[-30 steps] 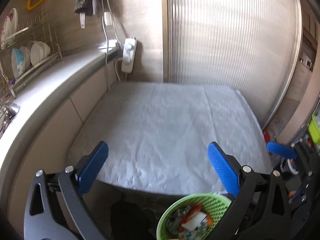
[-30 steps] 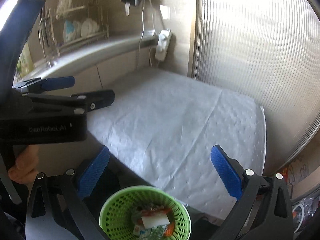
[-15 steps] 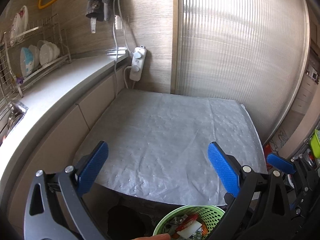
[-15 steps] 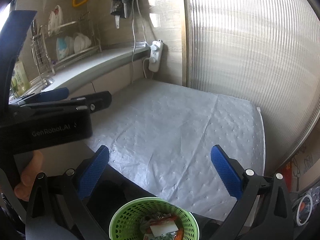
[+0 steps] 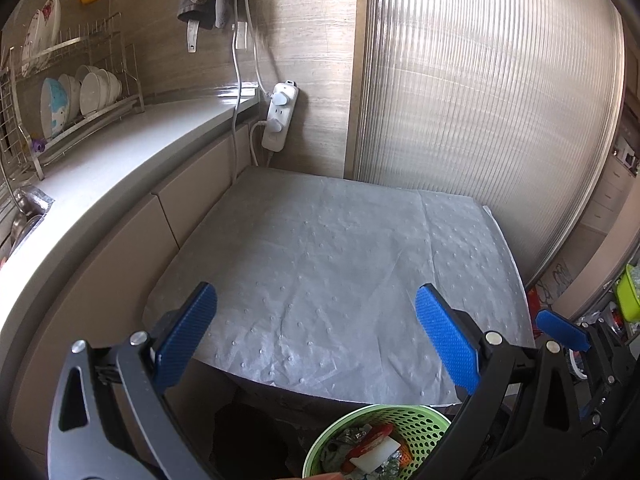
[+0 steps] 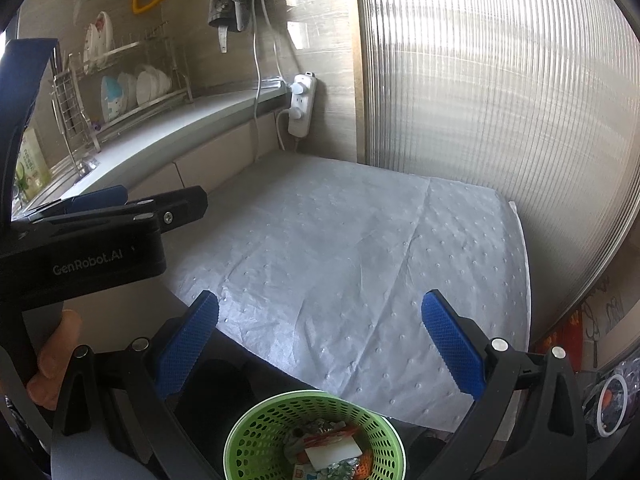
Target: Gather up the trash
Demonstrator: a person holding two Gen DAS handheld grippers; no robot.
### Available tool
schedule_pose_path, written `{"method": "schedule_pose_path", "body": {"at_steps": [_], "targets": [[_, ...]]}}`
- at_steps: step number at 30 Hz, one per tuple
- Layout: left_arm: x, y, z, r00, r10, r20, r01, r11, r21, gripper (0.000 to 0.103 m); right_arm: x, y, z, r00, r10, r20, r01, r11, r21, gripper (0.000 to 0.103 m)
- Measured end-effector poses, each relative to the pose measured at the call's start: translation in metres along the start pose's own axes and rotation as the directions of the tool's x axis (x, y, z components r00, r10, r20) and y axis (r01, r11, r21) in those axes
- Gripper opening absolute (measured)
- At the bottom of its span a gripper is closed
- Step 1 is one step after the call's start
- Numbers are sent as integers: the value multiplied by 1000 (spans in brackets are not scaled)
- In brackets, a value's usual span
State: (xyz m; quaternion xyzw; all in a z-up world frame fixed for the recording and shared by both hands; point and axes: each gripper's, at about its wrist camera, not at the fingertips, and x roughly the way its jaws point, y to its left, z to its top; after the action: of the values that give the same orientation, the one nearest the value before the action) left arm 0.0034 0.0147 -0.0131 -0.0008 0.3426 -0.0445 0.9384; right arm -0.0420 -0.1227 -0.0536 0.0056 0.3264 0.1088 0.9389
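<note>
Low table [image 5: 280, 394] set in the corner, left side against the cabinet fronts, far side near the ribbed translucent panel; top fully covered by a grey dimpled absorbent sheet [image 5: 332, 272] [image 6: 340, 260]; sheet wrinkled, one seam running front to back right of centre; white edge showing at far right corner; surface of sheet bare.

A matt grey dimpled sheet [image 5: 332, 280], creased like paper or thin fabric, covers the table. At lower centre sits a glossy green perforated plastic basket [image 6: 256, 446] with crinkled foil scraps. The fingers [image 5: 186, 338] carry blue knurled pads. Ribbed translucent plastic panel [image 5: 480, 100] at right; shiny wire dish rack [image 5: 72, 92] upper left.
</note>
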Motion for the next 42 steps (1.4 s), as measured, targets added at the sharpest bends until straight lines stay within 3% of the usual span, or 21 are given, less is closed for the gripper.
{"method": "schedule_pose_path", "body": {"at_steps": [42], "targets": [[10,-4,-2,999,16,-28,-16,1000,1,95,9,-9,1,1000,9,-20,-8,1000,16,101]]}}
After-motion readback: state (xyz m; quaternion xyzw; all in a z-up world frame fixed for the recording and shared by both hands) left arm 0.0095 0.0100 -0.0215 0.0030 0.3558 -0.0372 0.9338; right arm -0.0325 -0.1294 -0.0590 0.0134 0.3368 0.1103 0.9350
